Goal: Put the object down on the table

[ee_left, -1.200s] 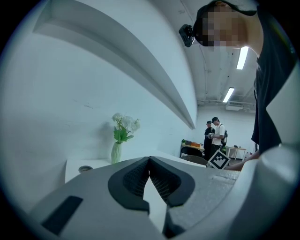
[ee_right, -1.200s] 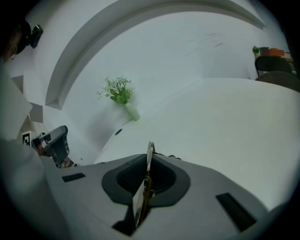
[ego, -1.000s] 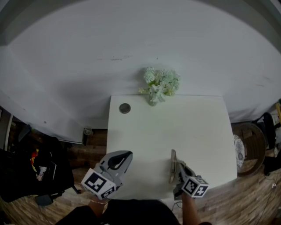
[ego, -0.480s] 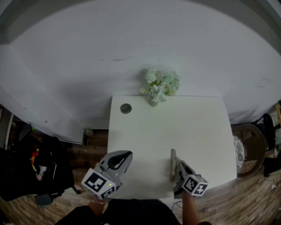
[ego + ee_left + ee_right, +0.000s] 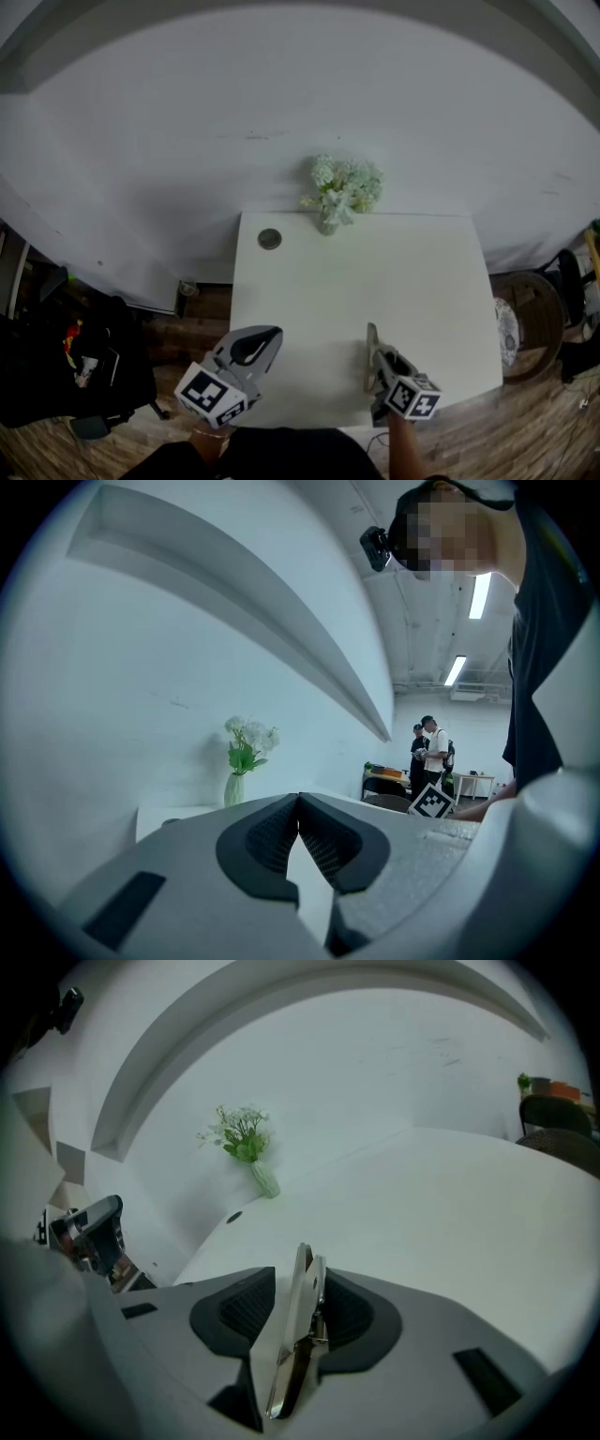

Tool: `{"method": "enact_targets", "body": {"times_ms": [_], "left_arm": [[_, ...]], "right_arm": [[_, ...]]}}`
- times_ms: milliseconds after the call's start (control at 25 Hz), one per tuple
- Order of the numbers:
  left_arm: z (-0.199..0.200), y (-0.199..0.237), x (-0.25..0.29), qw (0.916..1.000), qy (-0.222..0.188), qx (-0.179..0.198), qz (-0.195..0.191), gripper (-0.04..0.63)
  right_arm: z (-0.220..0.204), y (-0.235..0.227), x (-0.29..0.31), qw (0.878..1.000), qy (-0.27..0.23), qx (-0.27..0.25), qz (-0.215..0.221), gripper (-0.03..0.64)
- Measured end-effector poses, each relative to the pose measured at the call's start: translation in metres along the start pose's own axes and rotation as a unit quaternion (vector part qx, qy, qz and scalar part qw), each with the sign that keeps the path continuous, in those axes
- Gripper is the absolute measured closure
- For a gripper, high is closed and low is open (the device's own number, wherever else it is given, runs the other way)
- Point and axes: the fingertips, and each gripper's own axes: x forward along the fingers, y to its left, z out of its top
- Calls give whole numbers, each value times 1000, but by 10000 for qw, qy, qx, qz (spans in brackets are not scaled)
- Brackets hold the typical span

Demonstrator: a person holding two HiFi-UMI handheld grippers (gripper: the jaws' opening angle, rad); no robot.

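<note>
A: Head view first. Where is the thing?
B: The thin silvery metal clip point(image 5: 371, 339) stands on its narrow edge on the white square table point(image 5: 375, 272), near the front edge on the person's right. The right gripper point(image 5: 379, 362) straddles it from the near side. The left gripper point(image 5: 268, 336) hangs over the front left corner, well apart from it, so the right one is plainly nearer.
A: And its long axis?
B: It runs away from the person, toward the back edge where the vase of pale flowers point(image 5: 342, 186) stands. That is in line with the way the right gripper points.
A: Left gripper view?
B: The left gripper point(image 5: 298, 801) is clenched tip to tip with nothing in it. The clip doesn't show there.
A: Right gripper view?
B: The right gripper point(image 5: 300, 1283) has just been opening its jaws, and the clip point(image 5: 298, 1344) stands upright between them. There is a clear gap on the left pad's side. On the other side it leans close to or against the pad, but it isn't squeezed. I'd call it released.
A: So the coming move?
B: Probably a straight pull back along that long axis, so neither pad tips the clip over
</note>
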Motion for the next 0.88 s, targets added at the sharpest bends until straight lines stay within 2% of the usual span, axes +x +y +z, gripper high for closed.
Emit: {"method": "enact_targets", "body": {"times_ms": [160, 360, 600, 760, 880], "left_arm": [[1, -2, -1, 10000, -21, 22, -7, 595], [1, -3, -4, 10000, -43, 22, 11, 595], [0, -7, -3, 10000, -36, 22, -38, 595], [1, -8, -2, 10000, -33, 25, -62, 595], [1, -9, -1, 10000, -25, 30, -72, 595]], "right_arm": [[1, 1, -1, 9985, 112, -521, -133, 468], [4, 3, -3, 9985, 55, -543, -96, 450], [4, 1, -7, 9996, -134, 124, 207, 432], [5, -4, -10, 9959, -257, 737, 448, 429], [6, -9, -13, 9958, -248, 763, 452, 418]]}}
